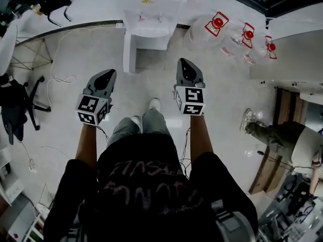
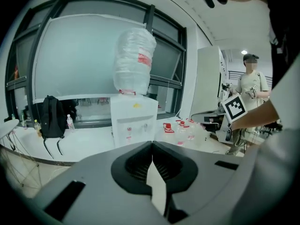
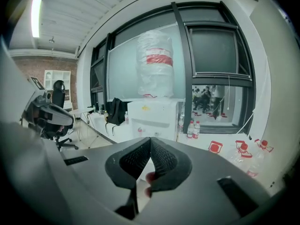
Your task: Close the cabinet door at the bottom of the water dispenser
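Pale tiled floor [image 1: 65,100] spreads under the standing person, who faces a white box-shaped water dispenser [image 1: 146,21] set against a window wall, with a large clear plastic bottle [image 2: 134,60] upturned on top. Its white lower cabinet door [image 1: 129,54] stands swung out from the dispenser's left front corner, seen edge-on from above, with its long line running from the hinge toward the person and the dim cabinet opening beside it. A cluster of clear empty bottles with red caps [image 1: 237,34] lies well off to the right (no part of this job).

Both tools hang short of the dispenser. The left gripper [image 1: 110,73] has its tips pressed together with nothing in them, and the right gripper [image 1: 182,62] likewise has its tips meeting on nothing.

The left gripper sits nearer the door, on its outer face side, with the free edge just ahead and slightly to its right. A sideways push from there toward the opening looks like the natural way to swing it home.
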### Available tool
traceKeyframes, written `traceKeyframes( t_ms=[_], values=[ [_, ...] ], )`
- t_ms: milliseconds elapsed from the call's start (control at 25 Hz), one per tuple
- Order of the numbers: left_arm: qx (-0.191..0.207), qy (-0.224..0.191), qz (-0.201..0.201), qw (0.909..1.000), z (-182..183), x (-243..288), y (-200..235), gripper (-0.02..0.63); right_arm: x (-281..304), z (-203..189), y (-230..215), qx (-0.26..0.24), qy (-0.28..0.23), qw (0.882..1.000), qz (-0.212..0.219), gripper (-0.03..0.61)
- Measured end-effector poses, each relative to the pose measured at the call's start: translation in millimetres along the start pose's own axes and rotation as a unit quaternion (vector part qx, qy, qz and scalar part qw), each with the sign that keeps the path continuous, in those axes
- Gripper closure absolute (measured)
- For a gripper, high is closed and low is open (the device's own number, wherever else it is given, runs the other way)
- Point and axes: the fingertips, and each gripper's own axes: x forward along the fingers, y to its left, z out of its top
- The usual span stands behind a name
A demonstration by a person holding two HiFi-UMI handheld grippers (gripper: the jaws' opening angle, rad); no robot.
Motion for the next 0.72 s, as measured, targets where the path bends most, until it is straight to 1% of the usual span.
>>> traceKeyframes(
  t_ms=[160, 440, 600, 720],
  values=[
    [-0.012, 0.006, 0.000, 0.9999, -37.9, 12.8, 13.6, 0.598, 20.1, -32.6, 10.1, 0.006, 0.008, 1.000, 0.003, 0.566],
    [-0.036, 0.000, 0.008, 0.9993, -105.1, 47.5, 37.7, 0.598, 62.0, -94.3, 20.7, -0.019, 0.023, 0.999, 0.014, 0.566],
    [-0.051, -0.001, 0.017, 0.9986, -145.0, 62.2, 48.5, 0.598, 80.0, -130.3, 23.6, -0.020, 0.030, 0.999, 0.018, 0.566],
    [-0.053, 0.000, 0.018, 0.9984, -171.8, 78.6, 53.9, 0.598, 95.9, -153.6, 21.6, -0.024, 0.031, 0.999, 0.021, 0.566]
  ],
)
